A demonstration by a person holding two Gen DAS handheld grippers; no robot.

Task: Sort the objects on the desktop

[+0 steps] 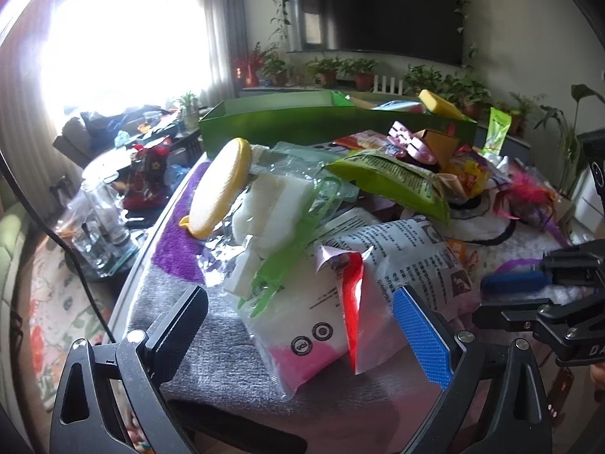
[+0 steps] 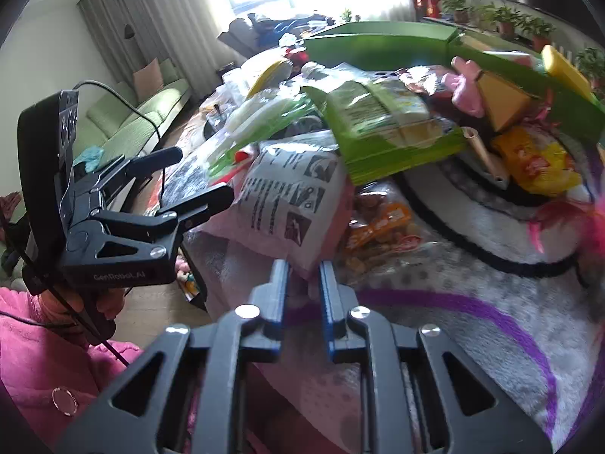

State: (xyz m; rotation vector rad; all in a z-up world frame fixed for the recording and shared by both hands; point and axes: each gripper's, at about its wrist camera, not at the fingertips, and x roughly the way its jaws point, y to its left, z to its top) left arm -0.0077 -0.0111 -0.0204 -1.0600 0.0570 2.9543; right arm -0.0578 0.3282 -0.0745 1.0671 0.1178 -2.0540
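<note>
Blue-padded fingers of the right gripper (image 2: 302, 295) stand narrowly apart with the lower corner of a white plastic packet printed with black text and pictograms (image 2: 287, 204) between them. Whether the pads actually press on that corner I cannot tell — the packet's edge hides the contact. The tool tilts steeply down toward the heap, a pose that suits nipping a thin, floppy corner rather than the bulk of the bag.

Further left, the left gripper (image 1: 302, 325) is spread as wide as it goes and holds nothing; it also angles downward, framing a clear bag with pink contents and a red stripe (image 1: 325, 325), probably ready to take the next item. A hand in a pink fleece sleeve (image 2: 45, 344) carries it.

Beyond the tools the clutter is heaped on a grey-and-purple fluffy cloth (image 1: 211, 333): a lime-green snack pouch (image 2: 385, 132) lies over the printed packet, a yellow oval lidded case (image 1: 221, 185) leans at the pile's edge, and a long green cardboard tray (image 1: 276, 121) waits behind — likely the sorting destination.
</note>
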